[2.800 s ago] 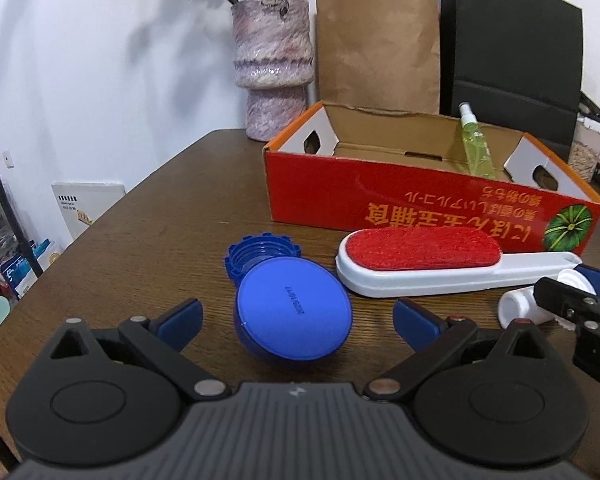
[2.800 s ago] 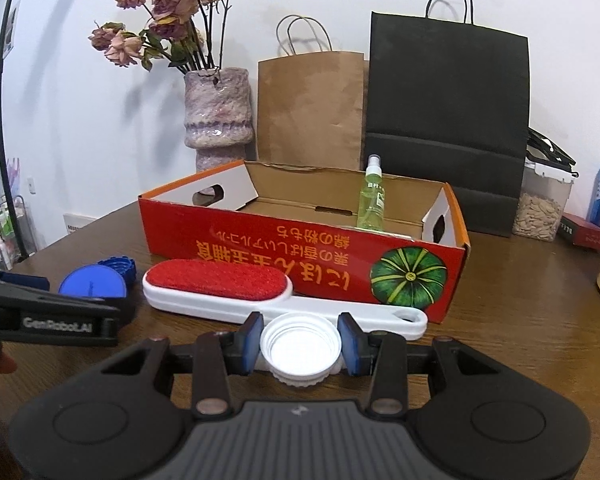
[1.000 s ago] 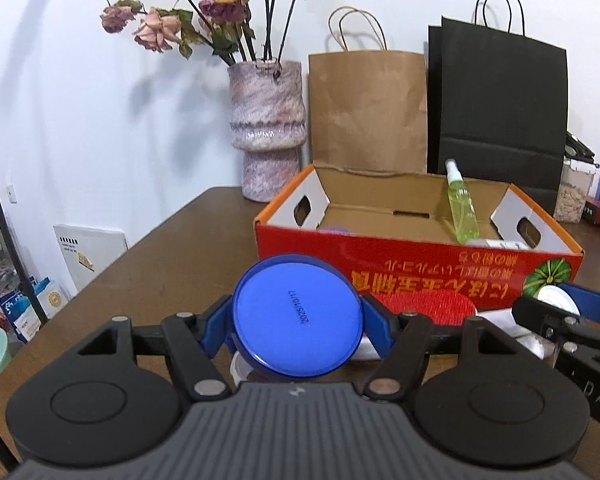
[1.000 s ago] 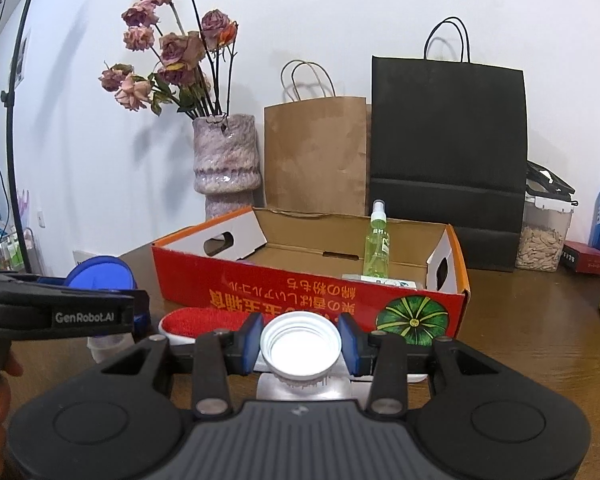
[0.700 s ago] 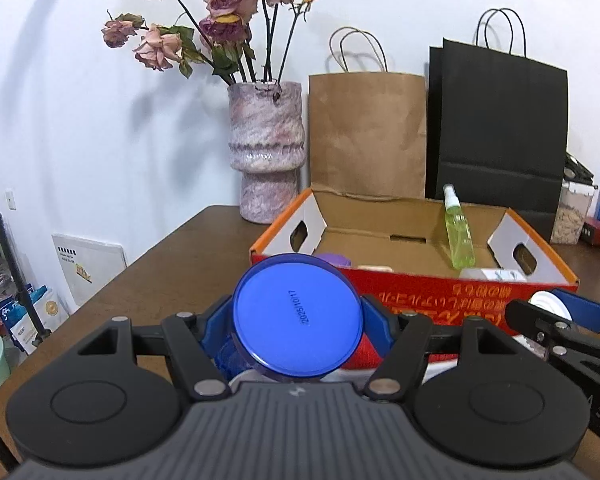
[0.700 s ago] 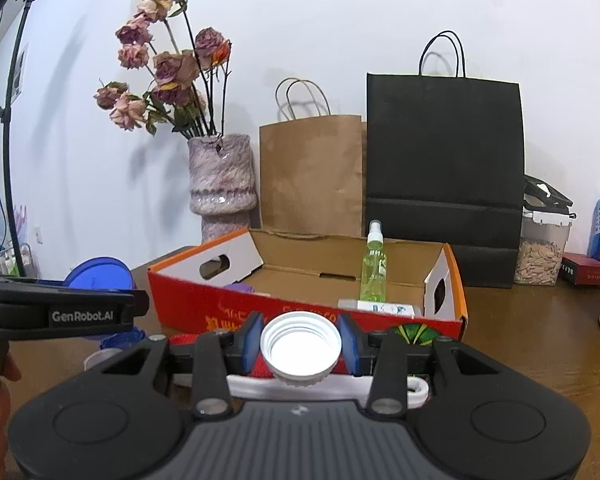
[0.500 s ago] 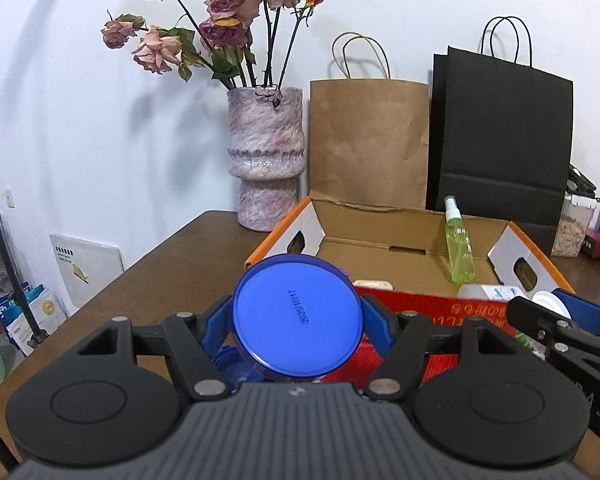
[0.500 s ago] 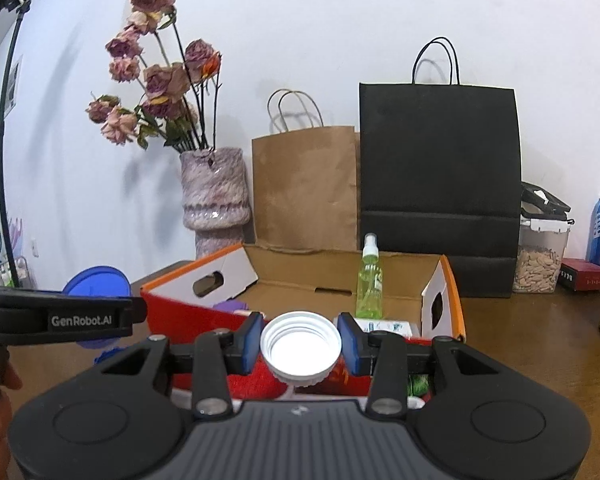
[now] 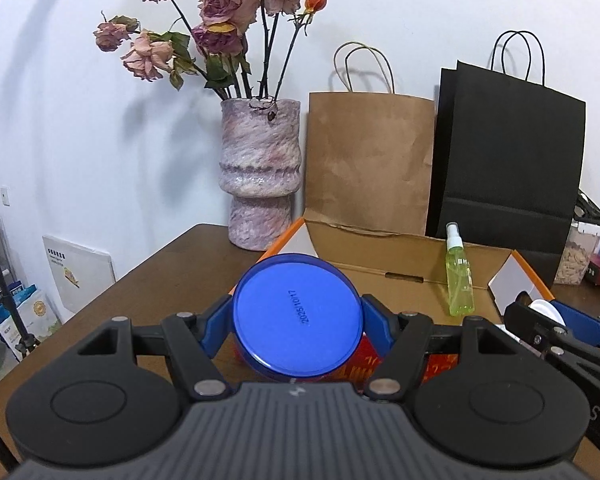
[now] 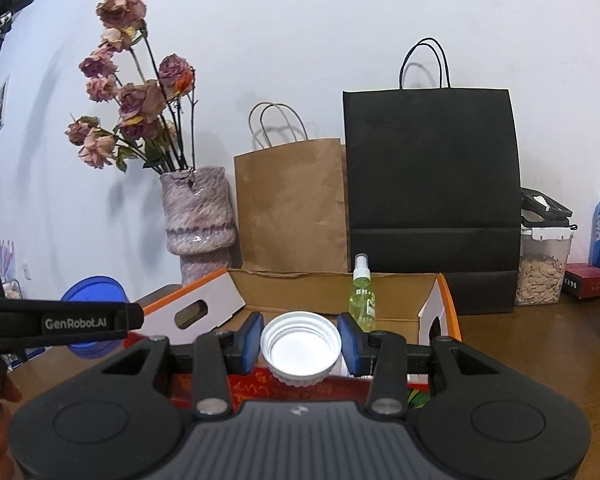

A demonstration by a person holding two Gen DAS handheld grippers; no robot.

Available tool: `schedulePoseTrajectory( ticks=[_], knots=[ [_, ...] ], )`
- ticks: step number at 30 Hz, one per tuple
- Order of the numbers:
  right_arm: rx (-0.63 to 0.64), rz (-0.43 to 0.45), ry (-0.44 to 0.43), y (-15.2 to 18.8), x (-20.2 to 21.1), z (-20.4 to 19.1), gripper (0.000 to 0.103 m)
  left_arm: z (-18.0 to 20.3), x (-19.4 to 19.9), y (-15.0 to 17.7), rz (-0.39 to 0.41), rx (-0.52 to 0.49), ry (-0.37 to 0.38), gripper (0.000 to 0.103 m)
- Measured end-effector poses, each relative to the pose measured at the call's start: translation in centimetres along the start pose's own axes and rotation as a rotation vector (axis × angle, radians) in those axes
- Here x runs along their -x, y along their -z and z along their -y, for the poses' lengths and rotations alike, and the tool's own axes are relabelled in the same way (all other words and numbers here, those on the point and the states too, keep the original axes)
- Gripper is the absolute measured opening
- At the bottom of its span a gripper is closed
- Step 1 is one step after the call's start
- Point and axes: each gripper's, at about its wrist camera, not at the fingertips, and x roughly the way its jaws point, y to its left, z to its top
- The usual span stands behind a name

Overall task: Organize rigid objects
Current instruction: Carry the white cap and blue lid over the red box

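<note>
Blue pads on our left gripper (image 9: pixel 296 320) press both sides of a round blue jar (image 9: pixel 297 315), held level in the air above the near left corner of the cardboard box (image 9: pixel 400 248). Our right gripper (image 10: pixel 300 344) rides level alongside, over the box's red front wall, its pads closed on a white ribbed jar (image 10: pixel 300 347). Each jar sits squarely between its fingers, clear of the wooden table (image 9: pixel 148 280). We see the blue one's flat glossy face, printed with a small line of digits, turned toward the camera; the white one shows an open mouth ringed with threads. Inside the box a green spray bottle (image 10: pixel 362 294) stands upright against the back wall.
</note>
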Motion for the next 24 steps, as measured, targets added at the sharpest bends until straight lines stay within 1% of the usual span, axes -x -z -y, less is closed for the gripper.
schedulePoseTrajectory(
  ticks=[24],
  knots=[
    [0.012, 0.019, 0.008, -1.8, -5.6, 1.7, 0.04, 2.4, -5.7, -2.8, 0.012, 0.008, 0.023, 0.07]
  ],
)
